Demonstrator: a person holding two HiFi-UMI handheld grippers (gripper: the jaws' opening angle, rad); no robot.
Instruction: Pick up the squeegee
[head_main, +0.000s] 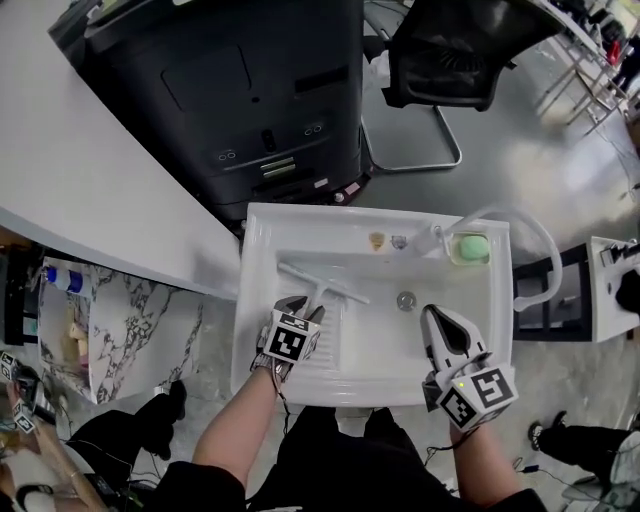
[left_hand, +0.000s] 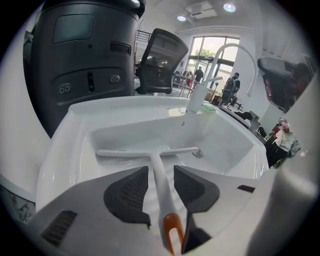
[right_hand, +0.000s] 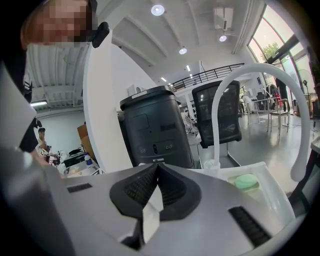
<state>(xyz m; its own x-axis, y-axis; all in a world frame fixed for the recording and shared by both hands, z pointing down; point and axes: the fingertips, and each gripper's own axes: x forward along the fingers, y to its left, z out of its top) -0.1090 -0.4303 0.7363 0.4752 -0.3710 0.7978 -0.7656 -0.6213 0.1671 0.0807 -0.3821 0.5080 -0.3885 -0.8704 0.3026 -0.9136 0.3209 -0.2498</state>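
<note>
A white T-shaped squeegee (left_hand: 135, 152) with an orange loop at its handle end lies in the sink (left_hand: 67, 131), handle between the left gripper's (left_hand: 161, 169) parted jaws, while the right gripper's (right_hand: 157, 168) jaws are together.

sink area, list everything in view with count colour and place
squeegee: 1, white with orange handle end, lying in the sink's left half
sink: 1, white, centre
faucet: 1, white, sink's rear right
soap: 1, green, in a dish by the faucet
drain: 1, metal, basin floor
machine: 1, black, behind the sink
office chair: 1, black, on the floor beyond the sink
counter: 1, white, left
left gripper: 1, grey, jaws open either side of the squeegee handle, not touching
right gripper: 1, grey, jaws shut, over the sink's right front
</note>
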